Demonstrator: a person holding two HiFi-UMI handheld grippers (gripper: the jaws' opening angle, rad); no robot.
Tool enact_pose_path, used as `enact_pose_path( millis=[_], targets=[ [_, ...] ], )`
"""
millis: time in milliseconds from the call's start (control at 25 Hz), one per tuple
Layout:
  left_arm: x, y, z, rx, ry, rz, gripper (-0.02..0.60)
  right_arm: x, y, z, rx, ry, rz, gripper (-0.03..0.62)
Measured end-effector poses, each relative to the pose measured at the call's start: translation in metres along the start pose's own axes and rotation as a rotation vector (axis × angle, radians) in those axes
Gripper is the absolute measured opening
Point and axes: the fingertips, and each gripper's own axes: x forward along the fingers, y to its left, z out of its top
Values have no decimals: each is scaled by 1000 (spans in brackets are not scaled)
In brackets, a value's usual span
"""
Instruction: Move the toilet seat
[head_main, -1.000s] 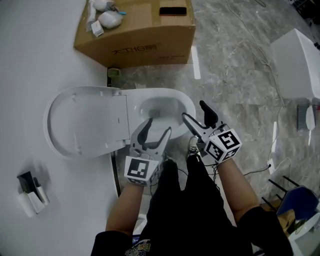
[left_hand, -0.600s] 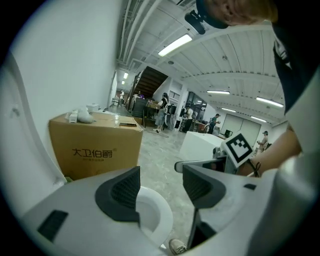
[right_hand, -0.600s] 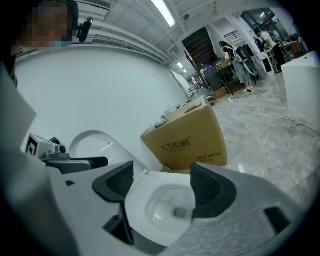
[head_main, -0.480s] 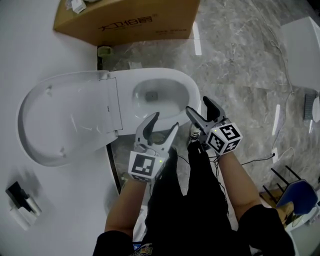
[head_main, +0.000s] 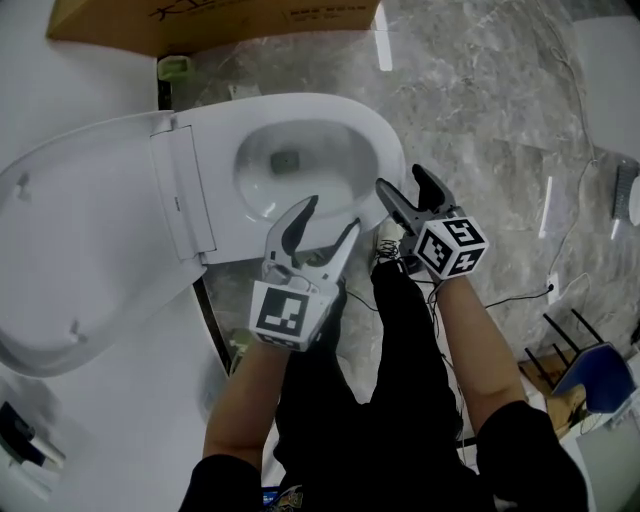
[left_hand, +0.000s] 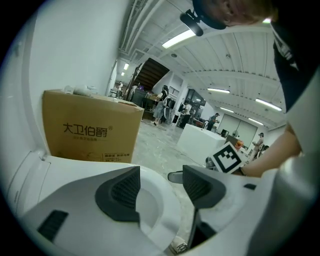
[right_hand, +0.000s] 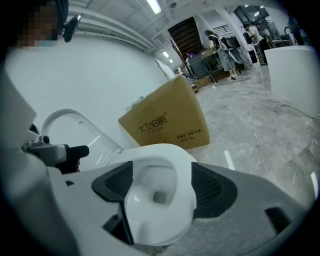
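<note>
Two grippers are held above the near side of the toilet bowl (head_main: 388, 142), and nothing is gripped by either. The left gripper (head_main: 330, 215) is seen with its jaws spread wide, its tips over the bowl's near rim, and only that rim is seen through the gap. The right gripper (head_main: 402, 180) is likewise held with its jaws wide apart, just beside the bowl's right edge, and the open bowl is framed between them in the right gripper view. The toilet seat (head_main: 70, 240) is raised and stands back against the white wall, well apart from both grippers, at the left of the head view. A cardboard box (head_main: 210, 18) with printed characters is set on the marble floor (head_main: 480, 110) beyond the bowl
</note>
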Motion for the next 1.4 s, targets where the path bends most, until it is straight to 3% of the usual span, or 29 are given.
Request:
enact_pose_path(
  millis=[400, 520, 1000, 1400],
  targets=[
    [28, 6, -56, -27, 42, -40, 258, 37, -39, -53, 75, 16, -34, 379],
    [33, 4, -62, -22, 11, -49, 258, 41, -43, -57, 63, 13, -45, 384],
    [27, -4, -57, -34, 29, -79, 258, 40, -35, -54, 55, 32, -39, 383],
    [4, -29, -29, -41, -5, -87, 258, 0, 5, -7, 82, -16, 8, 374]
  ],
)
